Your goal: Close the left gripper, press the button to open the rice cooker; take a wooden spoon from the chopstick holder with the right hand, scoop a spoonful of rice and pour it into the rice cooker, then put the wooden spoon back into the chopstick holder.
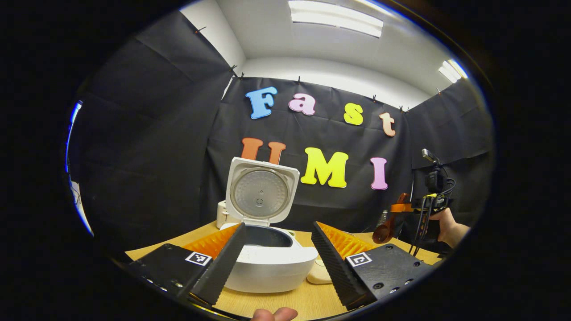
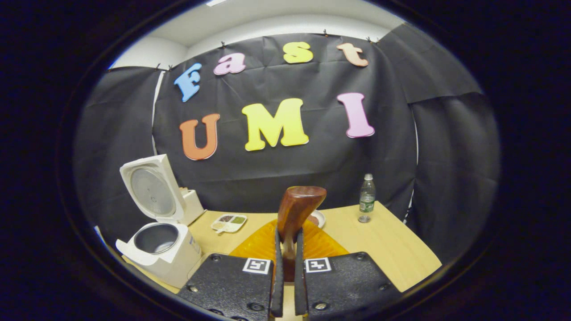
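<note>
Cooker open, spoon in my right claw.

My left claw [image 1: 279,249] hangs open before the rice cooker [image 1: 267,258], lid up, on the tabletop [image 1: 308,301]. My right claw [image 2: 285,267] pinches the wooden spoon [image 2: 296,209] upright; the cooker [image 2: 163,247] sits at nine o'clock in the right gripper view.

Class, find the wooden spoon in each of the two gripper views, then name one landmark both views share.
Left gripper view: wooden spoon at far right, held in the right gripper, above the table.
Right gripper view: wooden spoon at bottom centre, clamped between that gripper's own fingers.
Shared landmark: the open rice cooker.
</note>
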`<state>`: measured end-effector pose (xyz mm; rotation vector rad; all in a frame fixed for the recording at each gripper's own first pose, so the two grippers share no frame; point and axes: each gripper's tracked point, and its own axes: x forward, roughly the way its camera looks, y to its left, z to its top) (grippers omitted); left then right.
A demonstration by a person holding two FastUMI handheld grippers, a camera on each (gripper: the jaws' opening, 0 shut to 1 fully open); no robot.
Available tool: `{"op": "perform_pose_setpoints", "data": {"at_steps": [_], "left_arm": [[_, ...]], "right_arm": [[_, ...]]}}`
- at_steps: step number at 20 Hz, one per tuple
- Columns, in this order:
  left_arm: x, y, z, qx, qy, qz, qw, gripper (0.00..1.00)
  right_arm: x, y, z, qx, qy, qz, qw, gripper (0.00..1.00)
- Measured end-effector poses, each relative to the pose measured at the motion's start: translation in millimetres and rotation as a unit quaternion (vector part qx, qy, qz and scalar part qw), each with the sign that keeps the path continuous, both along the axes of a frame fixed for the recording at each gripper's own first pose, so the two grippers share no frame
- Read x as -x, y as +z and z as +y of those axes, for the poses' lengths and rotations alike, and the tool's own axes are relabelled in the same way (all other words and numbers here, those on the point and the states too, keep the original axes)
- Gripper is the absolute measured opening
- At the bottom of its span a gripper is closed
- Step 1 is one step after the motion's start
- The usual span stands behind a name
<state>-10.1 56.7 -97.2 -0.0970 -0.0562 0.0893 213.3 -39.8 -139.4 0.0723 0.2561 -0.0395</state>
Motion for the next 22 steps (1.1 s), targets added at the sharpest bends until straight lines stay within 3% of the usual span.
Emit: {"op": "perform_pose_setpoints", "data": {"at_steps": [6, 10, 14, 16, 22], "left_arm": [[11, -10, -10, -0.073, -0.001, -0.013, 0.997, 0.94], [15, -21, -15, -0.073, -0.013, -0.009, 0.997, 0.94], [16, -25, -12, -0.071, -0.015, -0.004, 0.997, 0.94], [15, -29, -9, -0.067, -0.011, 0.001, 0.998, 0.94], [14, -29, 0, -0.049, -0.004, 0.003, 0.999, 0.94]], "right_arm": [[-27, -63, 48, 0.053, -0.019, 0.033, 0.998, 0.15], [-33, -107, 61, 0.108, -0.032, 0.052, 0.992, 0.15], [-29, -121, 76, 0.186, -0.030, 0.036, 0.981, 0.15], [-26, -131, 89, 0.168, -0.017, 0.045, 0.985, 0.15], [-15, -144, 140, 0.042, 0.033, 0.082, 0.995, 0.15]]}}
